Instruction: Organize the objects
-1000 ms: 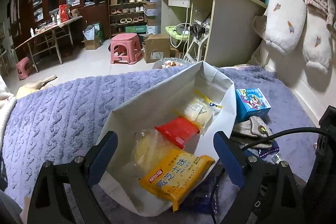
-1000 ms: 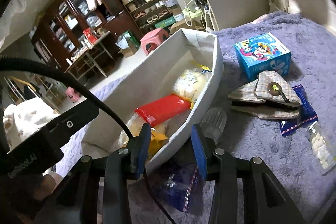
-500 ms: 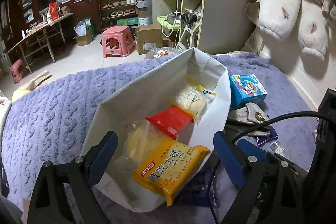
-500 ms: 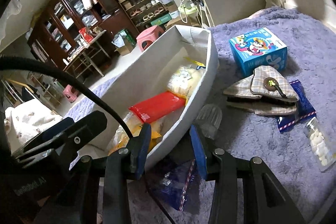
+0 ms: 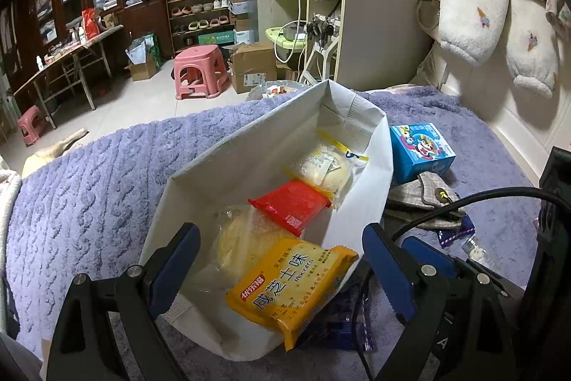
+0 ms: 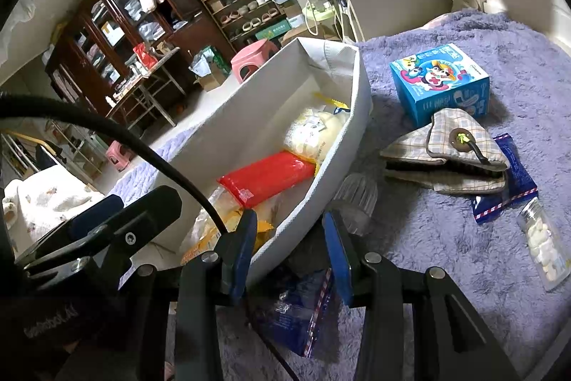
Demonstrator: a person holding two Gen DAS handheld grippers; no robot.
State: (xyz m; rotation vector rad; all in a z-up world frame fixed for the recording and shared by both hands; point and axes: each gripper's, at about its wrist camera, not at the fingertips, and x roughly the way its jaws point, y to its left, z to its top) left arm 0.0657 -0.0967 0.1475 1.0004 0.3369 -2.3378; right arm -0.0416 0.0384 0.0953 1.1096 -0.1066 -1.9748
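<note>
The left gripper (image 5: 278, 259) is spread wide over the yellow packet (image 5: 291, 281) on the white box (image 5: 200, 177) rim at 6 o'clock — probably just put there. The right gripper (image 6: 289, 247) straddles the box wall half-spread — whether it pinches, I cannot tell.
</note>
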